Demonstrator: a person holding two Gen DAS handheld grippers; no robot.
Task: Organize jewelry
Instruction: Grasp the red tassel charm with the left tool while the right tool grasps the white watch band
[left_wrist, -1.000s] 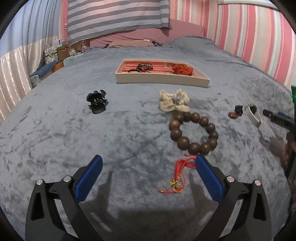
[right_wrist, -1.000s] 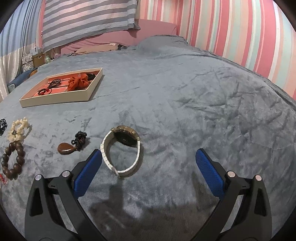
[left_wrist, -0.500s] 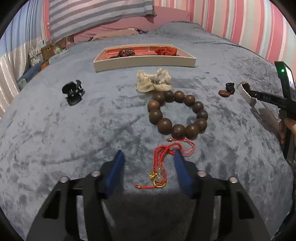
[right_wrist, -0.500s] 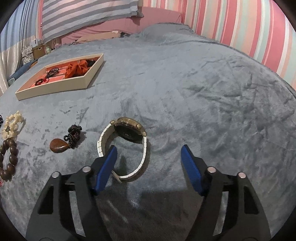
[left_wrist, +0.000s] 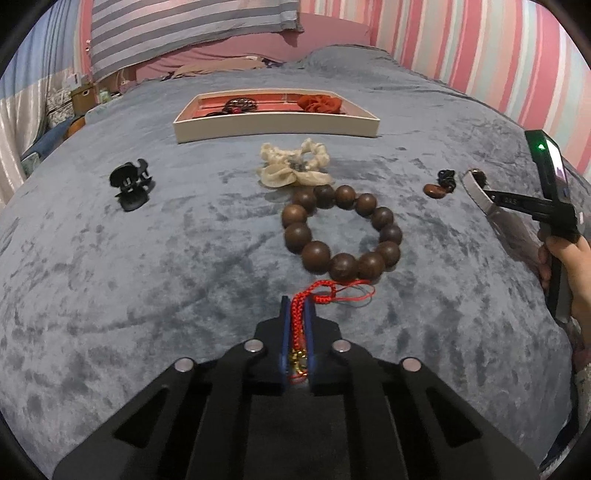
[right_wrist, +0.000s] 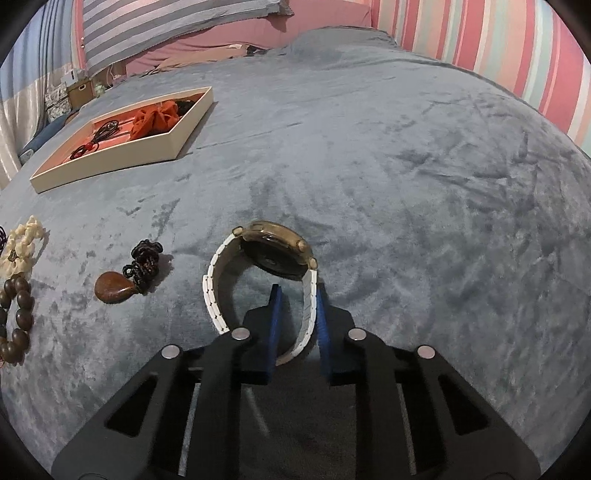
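My left gripper is shut on a red cord charm with a gold bead, lying on the grey blanket just in front of a brown wooden bead bracelet. My right gripper is shut on the white band of a gold-cased watch, which stands on edge on the blanket. A cream jewelry tray with a red lining lies further back; it also shows in the right wrist view. It holds a red scrunchie and dark hair ties.
On the blanket lie a cream scrunchie, a black claw clip at the left, and a brown stone pendant on a black knotted cord. Pillows and a striped wall stand behind the bed. The right gripper's handle shows at the right edge.
Both grippers moved forward and closed: the left onto the red cord charm, the right onto the watch band. Both were wide open a second ago.
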